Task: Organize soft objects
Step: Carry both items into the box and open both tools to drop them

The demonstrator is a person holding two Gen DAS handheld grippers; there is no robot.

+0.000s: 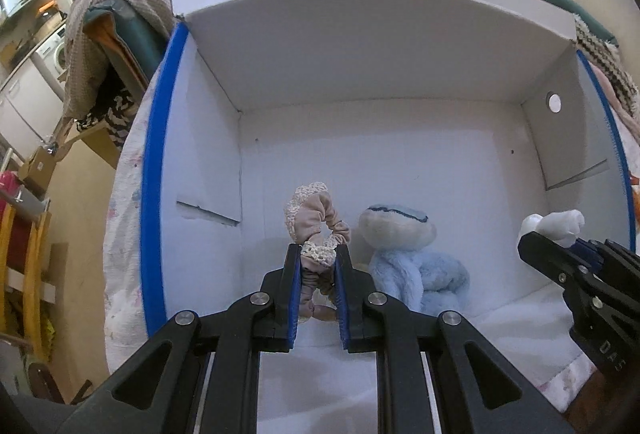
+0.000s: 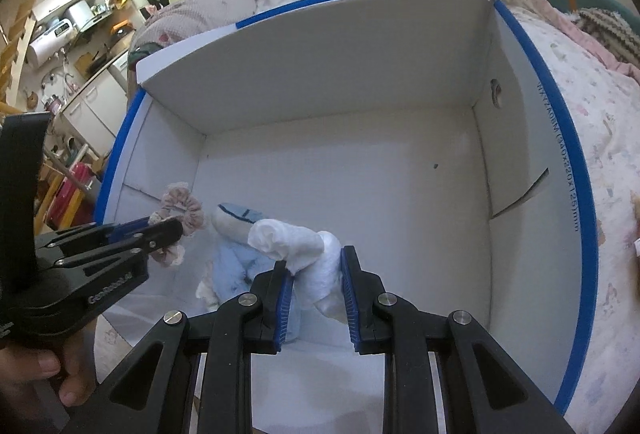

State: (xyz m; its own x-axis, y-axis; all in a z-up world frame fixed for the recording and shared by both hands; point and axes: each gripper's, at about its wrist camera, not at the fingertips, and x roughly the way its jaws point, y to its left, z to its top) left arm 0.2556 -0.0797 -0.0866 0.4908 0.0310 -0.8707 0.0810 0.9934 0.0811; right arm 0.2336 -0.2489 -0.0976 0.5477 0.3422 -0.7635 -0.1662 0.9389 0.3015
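Both grippers reach into the white box (image 1: pixel 392 74) on the bed: the left gripper (image 1: pixel 318 254) pinches a pink scrunchie (image 1: pixel 316 218) at near left, the right gripper (image 2: pixel 314 258) clasps a white plush (image 2: pixel 298 240) at near right — a blue plush toy (image 1: pixel 404 254) lies between. Placement appears under way; next, likely, each lowers and opens — clear of the toy.

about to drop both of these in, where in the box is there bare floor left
Bare floor in the white box: the far half along the back wall, and the whole right side up to the wall with the round hole. Crowded: the near-left, where the blue plush lies by the scrunchie in the left gripper. The right gripper holds the white plush.
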